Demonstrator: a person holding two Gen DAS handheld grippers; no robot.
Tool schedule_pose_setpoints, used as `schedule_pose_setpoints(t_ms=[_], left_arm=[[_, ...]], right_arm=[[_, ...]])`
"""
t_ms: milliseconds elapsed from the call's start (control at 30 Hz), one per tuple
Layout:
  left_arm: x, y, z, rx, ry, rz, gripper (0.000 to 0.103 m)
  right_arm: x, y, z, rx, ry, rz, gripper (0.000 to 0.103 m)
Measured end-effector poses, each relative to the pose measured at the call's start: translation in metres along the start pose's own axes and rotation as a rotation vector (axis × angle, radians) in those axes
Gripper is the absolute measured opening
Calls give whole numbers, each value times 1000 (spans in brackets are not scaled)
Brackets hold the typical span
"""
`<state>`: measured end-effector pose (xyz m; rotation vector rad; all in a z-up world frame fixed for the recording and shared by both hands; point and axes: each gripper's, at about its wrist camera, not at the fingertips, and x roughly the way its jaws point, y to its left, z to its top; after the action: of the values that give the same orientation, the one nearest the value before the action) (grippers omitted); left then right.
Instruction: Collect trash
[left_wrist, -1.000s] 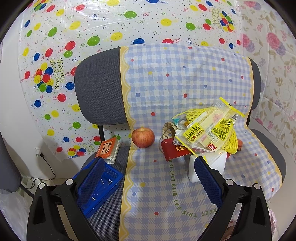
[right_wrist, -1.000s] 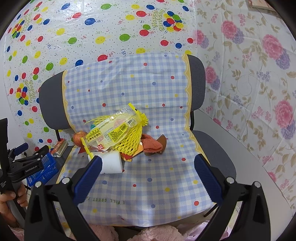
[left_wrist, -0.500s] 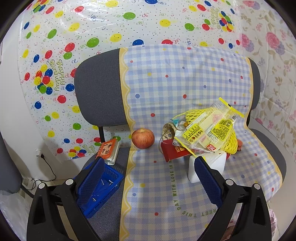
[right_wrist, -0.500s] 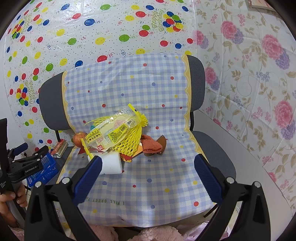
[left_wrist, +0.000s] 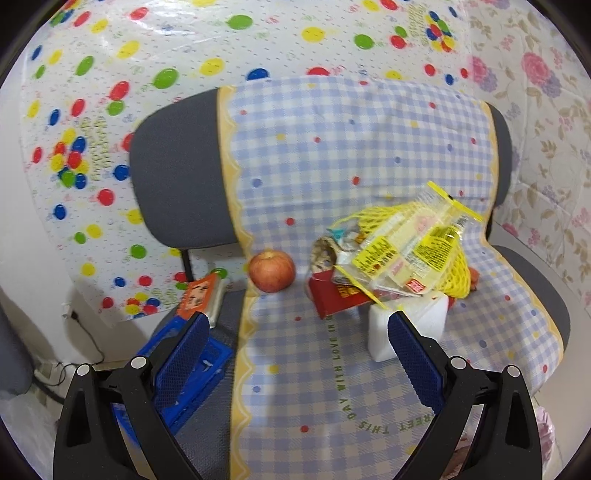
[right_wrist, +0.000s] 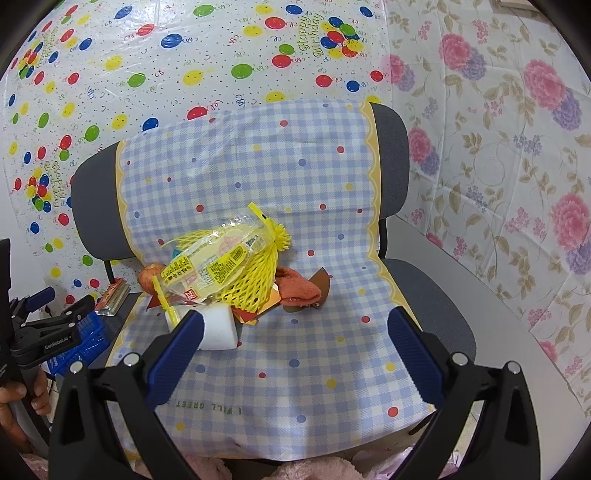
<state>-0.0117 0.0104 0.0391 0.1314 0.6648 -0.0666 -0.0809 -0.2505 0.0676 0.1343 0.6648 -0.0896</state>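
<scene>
Chair (right_wrist: 436, 291): grey office seat filling the centre of both views, its back and seat draped in a blue-and-white checked cloth (right_wrist: 258, 177) with coloured dots and a yellow scalloped border.

Wall coverings: balloon-print plastic sheet (left_wrist: 110, 110) across the upper left; floral sheet (right_wrist: 498, 147) down the right.

Trash pile: mid-frame in both views, on the seat where it meets the backrest. Contents, large to small:
- Yellow mesh net (right_wrist: 255, 280), topmost, with a crinkly clear-and-yellow printed wrapper (left_wrist: 410, 254) lying across it. Likely light, soft and springy; the mesh offers many catch points, and the gathered knot at its upper end looks the surest place to pinch. The film wrapper is probably slippery and may slide off.
- White block (right_wrist: 218, 328), at the pile's lower front edge, partly under the wrapper. Looks like foam: light, squashy, graspable across its flat sides.
- Red carton (left_wrist: 332, 299), flattened, wedged beneath the wrapper; stiff card, best taken by an exposed edge.
- Orange cloth (right_wrist: 299, 288), right of the net; limp, pinch anywhere.
- Brown scraps beside the cloth; kind unclear.

Apple (left_wrist: 272, 270): left of the pile, apart from it; whether it counts as trash is doubtful.

Blue basket (left_wrist: 192, 354): lower left of the left view, on the bare seat edge, with an orange packet (left_wrist: 199, 297) behind it.

Left gripper (left_wrist: 297, 332): jaws spread wide, empty, short of the pile.

Right gripper (right_wrist: 295, 334): jaws spread wide, empty, the white block just past its left finger.
</scene>
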Motion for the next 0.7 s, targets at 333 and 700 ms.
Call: schedule_pose_setpoints(t_ms=[333,700], left_arm=[[46,-25,0,56,47,-91,96],[78,-80,13,179,2,-134,95]], right_arm=[[26,-17,0,41,-114,45,97],[57,-33,1,50,-56,-40,97]])
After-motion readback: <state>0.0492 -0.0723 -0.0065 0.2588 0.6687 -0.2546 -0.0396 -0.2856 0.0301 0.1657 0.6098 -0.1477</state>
